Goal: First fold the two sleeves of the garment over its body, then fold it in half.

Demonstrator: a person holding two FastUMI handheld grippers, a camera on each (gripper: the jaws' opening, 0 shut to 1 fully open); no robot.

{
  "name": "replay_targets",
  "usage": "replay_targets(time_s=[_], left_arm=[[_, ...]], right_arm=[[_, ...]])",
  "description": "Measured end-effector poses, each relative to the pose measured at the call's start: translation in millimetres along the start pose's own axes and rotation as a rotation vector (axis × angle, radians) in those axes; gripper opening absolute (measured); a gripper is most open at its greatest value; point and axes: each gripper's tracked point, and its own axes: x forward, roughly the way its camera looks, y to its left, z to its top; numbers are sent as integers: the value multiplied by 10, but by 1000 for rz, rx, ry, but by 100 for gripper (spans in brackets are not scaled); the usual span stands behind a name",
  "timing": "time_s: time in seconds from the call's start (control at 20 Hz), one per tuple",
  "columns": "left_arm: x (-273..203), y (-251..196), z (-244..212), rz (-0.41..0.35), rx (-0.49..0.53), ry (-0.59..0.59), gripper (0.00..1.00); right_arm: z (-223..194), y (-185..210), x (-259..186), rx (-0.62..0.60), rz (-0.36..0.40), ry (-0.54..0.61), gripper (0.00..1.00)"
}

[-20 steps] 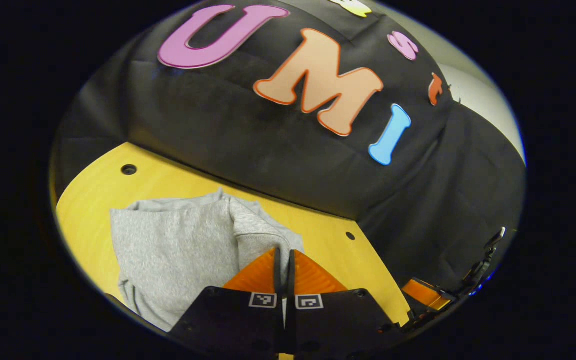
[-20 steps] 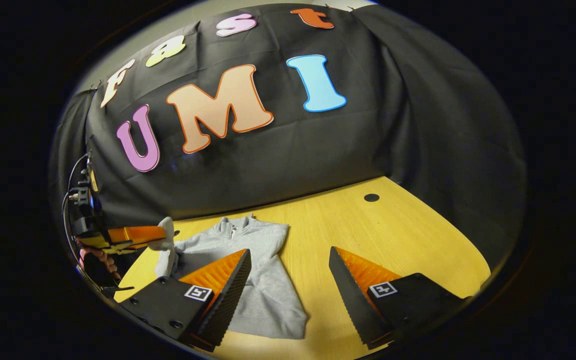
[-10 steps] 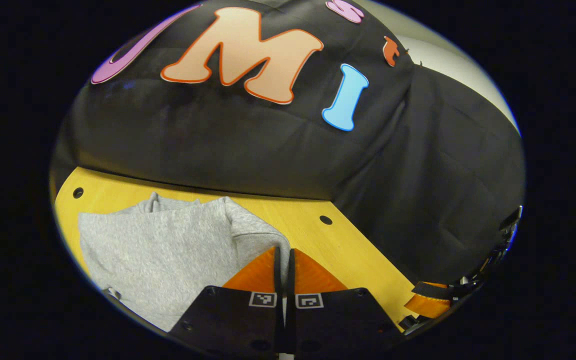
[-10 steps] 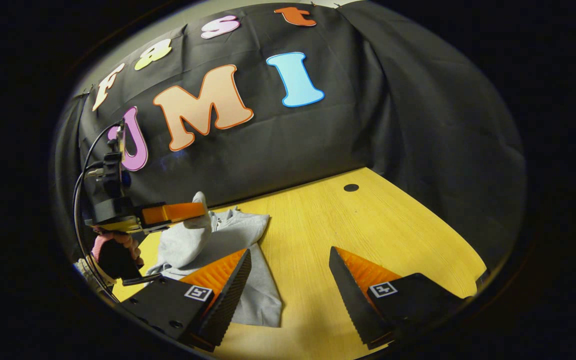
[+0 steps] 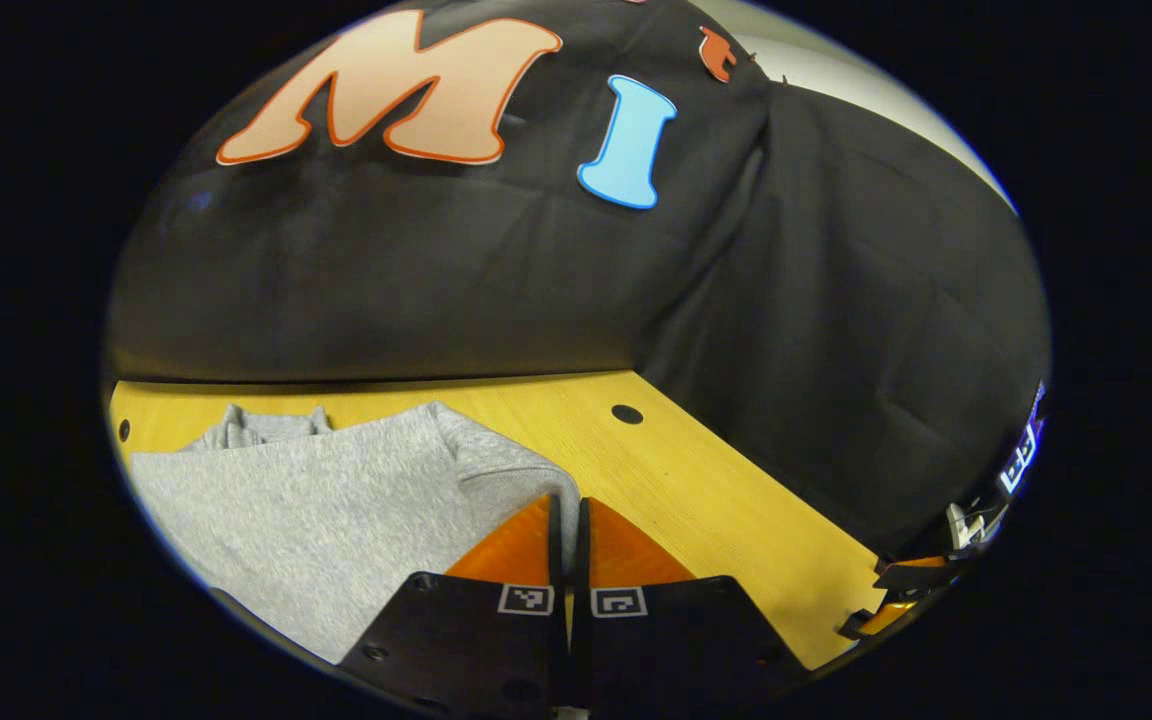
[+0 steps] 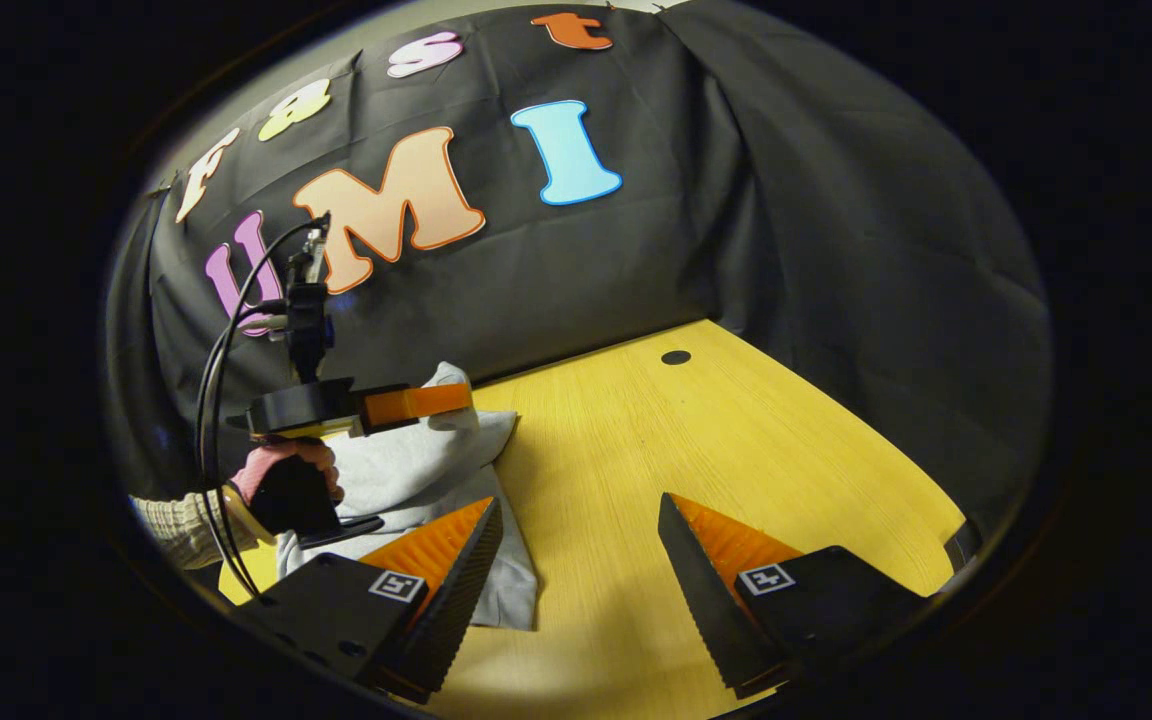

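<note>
The left gripper (image 5: 567,512) pinched a sleeve (image 5: 516,480) of the grey garment (image 5: 316,500), lifted over its body on the yellow table (image 5: 696,480).

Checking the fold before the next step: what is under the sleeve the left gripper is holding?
The left gripper is shut on the sleeve, lifted over the grey garment, which lies on the yellow table. Whatever lies beneath the garment is covered.

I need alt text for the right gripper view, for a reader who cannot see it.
The left hand-held gripper, held in a hand, is shut on a grey sleeve lifted above the garment on a yellow table. In front, the right hand-held gripper is open above bare table.
</note>
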Motion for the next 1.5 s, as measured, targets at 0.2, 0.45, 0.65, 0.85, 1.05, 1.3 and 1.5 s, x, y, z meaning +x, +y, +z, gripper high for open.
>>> replay_targets(time_s=[0.2,0.45,0.65,0.85,1.05,1.3,1.5], left_arm=[[234,-34,-145,0,62,52,0],[161,-73,50,-14,130,9,68],[-189,6,277,2,144,-73,95],[-797,249,389,23,112,-131,95],[-1505,724,263,112,126,-128,95],[-2382,1298,-419,224,110,-36,95],[-2958,1681,-1089,302,58,80,95]], right_arm=[[-59,-26,-65,9,-17,4,98],[-199,39,-186,5,-17,15,98],[-294,284,-184,-14,8,22,94],[-463,607,-179,-28,48,43,94],[-727,910,-127,-57,81,93,98],[-1010,1066,11,-126,94,145,94],[-1235,1053,116,-163,98,211,98]])
